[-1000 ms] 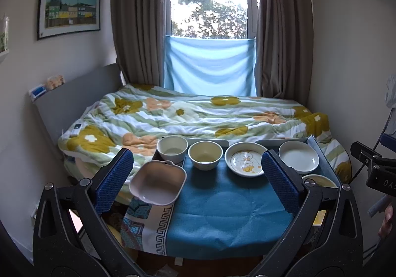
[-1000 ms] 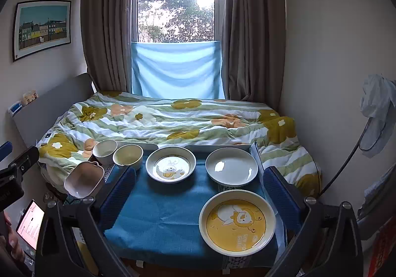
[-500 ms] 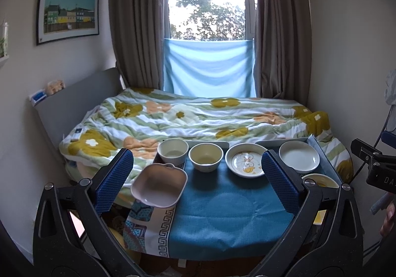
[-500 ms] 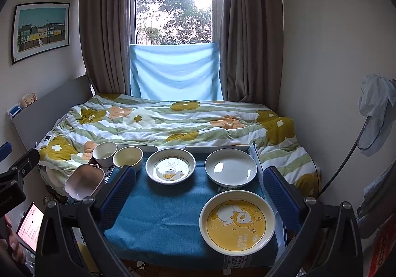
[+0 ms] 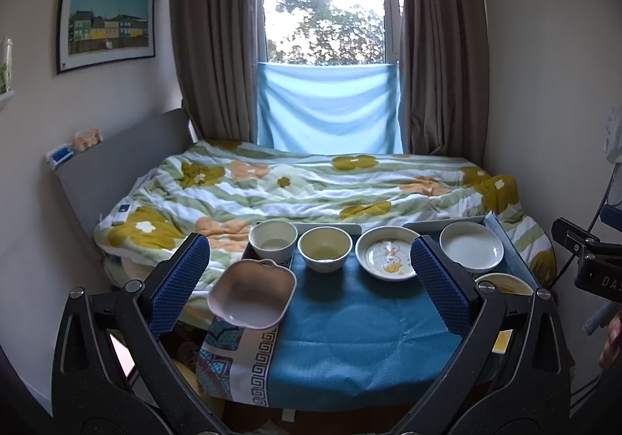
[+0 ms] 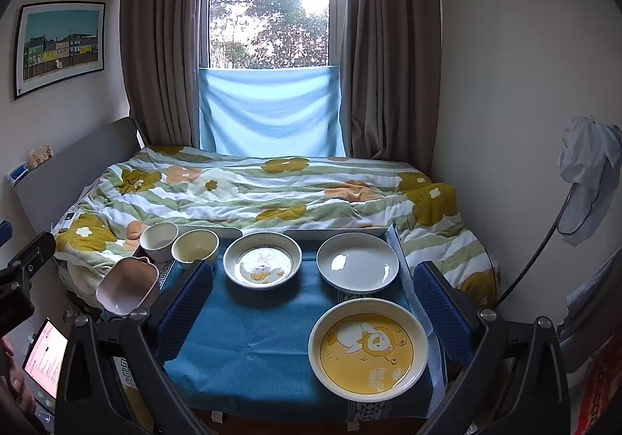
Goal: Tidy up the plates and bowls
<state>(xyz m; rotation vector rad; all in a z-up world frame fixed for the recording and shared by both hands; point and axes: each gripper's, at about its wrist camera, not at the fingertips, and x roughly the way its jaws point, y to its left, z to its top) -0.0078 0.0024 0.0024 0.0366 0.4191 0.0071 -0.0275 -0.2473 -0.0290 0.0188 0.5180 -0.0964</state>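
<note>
A small table with a blue cloth [image 5: 350, 334] holds the dishes. At its left edge sits a pink square bowl [image 5: 252, 294], behind it a white bowl [image 5: 273, 240] and a cream bowl [image 5: 325, 248]. A duck-print plate [image 5: 388, 258] and a plain white plate [image 5: 471, 250] follow to the right. A yellow bear plate [image 6: 367, 350] lies front right. My left gripper [image 5: 307, 287] is open and empty above the table's front. My right gripper [image 6: 311, 303] is open and empty, the bear plate lying between its fingers below.
A bed with a flowered quilt [image 5: 311, 190] stands right behind the table. A window with brown curtains and a blue cloth [image 6: 270, 112] is at the back. A lit phone screen [image 6: 44, 355] is at lower left. Clothes hang on the right wall [image 6: 589, 178].
Both views have shifted slightly; the table and dishes stay where they were. Both grippers stay open.
</note>
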